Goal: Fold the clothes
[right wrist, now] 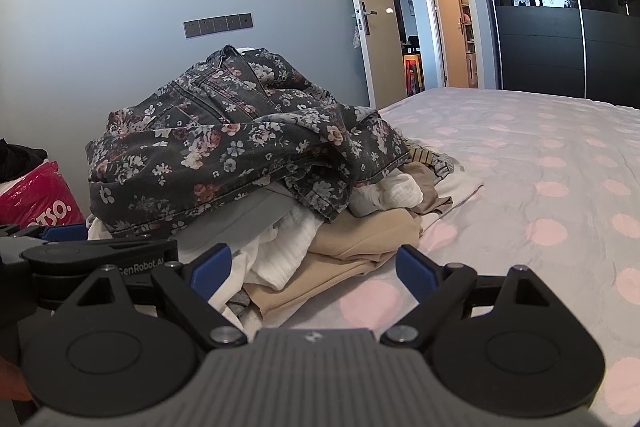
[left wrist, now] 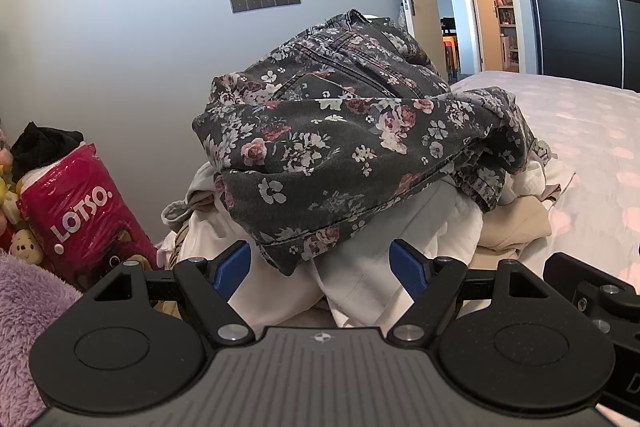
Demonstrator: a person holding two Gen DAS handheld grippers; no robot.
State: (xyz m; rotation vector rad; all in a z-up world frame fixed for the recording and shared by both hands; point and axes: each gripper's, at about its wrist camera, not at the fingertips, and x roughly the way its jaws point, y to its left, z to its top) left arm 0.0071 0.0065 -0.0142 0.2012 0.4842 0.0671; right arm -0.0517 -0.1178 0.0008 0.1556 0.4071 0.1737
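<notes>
A heap of clothes lies on the bed against the wall. On top is a dark floral denim garment (left wrist: 340, 131) (right wrist: 224, 151). Under it are white garments (left wrist: 400, 239) (right wrist: 288, 251), a grey piece (right wrist: 248, 215) and folded beige clothes (right wrist: 360, 247) (left wrist: 516, 223). My left gripper (left wrist: 320, 267) is open, its blue-padded fingers just short of the floral hem and the white cloth. My right gripper (right wrist: 314, 269) is open too, low before the white and beige clothes, holding nothing. The left gripper's body (right wrist: 100, 255) shows at the left of the right wrist view.
The bed sheet (right wrist: 540, 187) is white with pink dots and stretches to the right. A red LOTSO bag (left wrist: 80, 211) with plush toys and a purple fluffy blanket (left wrist: 24, 299) sit left. A grey wall, an open door (right wrist: 360, 7) and a dark wardrobe (right wrist: 540, 39) stand behind.
</notes>
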